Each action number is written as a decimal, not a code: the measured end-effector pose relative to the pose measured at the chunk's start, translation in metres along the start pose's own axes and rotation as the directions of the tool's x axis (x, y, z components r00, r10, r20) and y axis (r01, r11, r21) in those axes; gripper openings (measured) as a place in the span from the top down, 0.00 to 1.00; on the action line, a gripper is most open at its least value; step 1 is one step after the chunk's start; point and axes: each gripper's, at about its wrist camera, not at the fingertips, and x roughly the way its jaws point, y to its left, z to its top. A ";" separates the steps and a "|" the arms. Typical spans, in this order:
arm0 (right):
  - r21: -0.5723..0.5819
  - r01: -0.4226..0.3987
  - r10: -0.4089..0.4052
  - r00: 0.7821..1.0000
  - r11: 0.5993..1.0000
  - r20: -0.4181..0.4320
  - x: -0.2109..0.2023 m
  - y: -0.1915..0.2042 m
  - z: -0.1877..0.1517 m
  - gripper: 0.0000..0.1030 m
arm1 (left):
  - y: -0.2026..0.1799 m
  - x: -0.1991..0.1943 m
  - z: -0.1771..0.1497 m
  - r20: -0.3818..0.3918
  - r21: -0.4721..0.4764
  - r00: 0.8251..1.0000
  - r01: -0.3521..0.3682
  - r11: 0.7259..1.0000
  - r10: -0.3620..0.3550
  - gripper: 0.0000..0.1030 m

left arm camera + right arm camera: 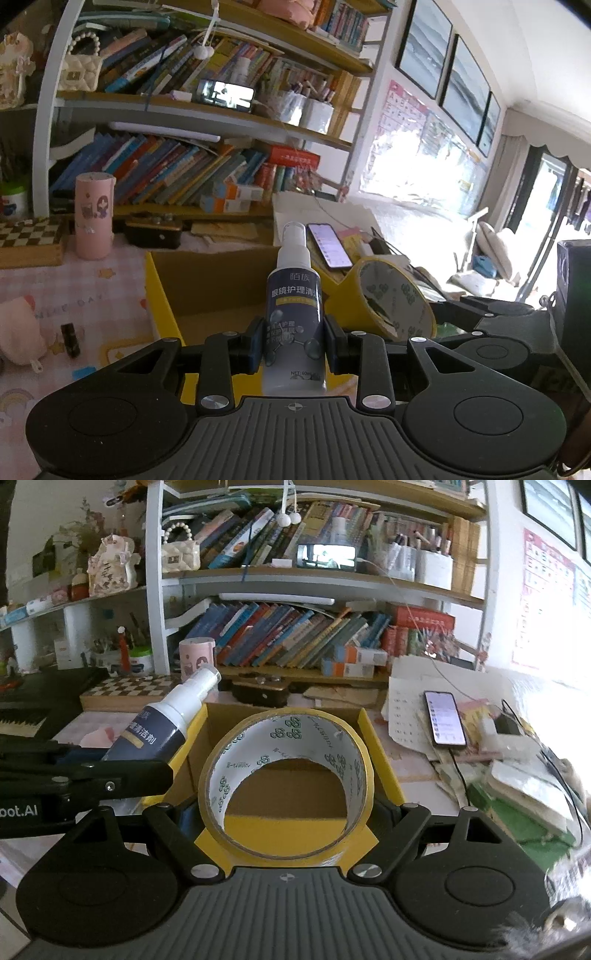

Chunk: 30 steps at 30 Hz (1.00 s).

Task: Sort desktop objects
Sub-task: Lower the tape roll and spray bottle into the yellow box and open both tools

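My left gripper [294,345] is shut on a small spray bottle [293,310] with a dark blue label and a white nozzle, held upright above the yellow cardboard box [162,291]. My right gripper [286,814] is shut on a wide roll of yellow tape [286,782], whose hole faces the camera, over the same open box [380,753]. In the right wrist view the spray bottle [166,727] and the left gripper's black arm show at the left. In the left wrist view the tape roll [391,299] hangs just right of the bottle.
A pink cylinder [93,216], a checkered board [29,232] and a dark case [153,232] stand behind the box under bookshelves. A lit phone [445,718] lies on papers at the right. A pink plush [18,332] and a small dark tube [71,339] lie on the checked cloth.
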 end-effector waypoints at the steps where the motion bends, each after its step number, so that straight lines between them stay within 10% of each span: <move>1: -0.005 -0.007 0.007 1.000 1.000 0.001 0.003 -0.003 0.002 0.19 | 0.000 0.003 0.002 0.003 -0.002 1.000 -0.007 1.000 0.007 0.70; 17: -0.177 -0.106 0.098 0.994 0.978 -0.053 0.079 -0.040 0.035 0.19 | 0.010 0.062 0.016 -0.046 -0.024 0.992 -0.120 0.992 0.119 0.70; 30: -0.485 -0.249 0.126 0.954 0.838 -0.271 0.166 -0.029 0.042 0.19 | 0.015 0.122 0.026 -0.169 0.076 0.961 -0.210 0.975 0.220 0.70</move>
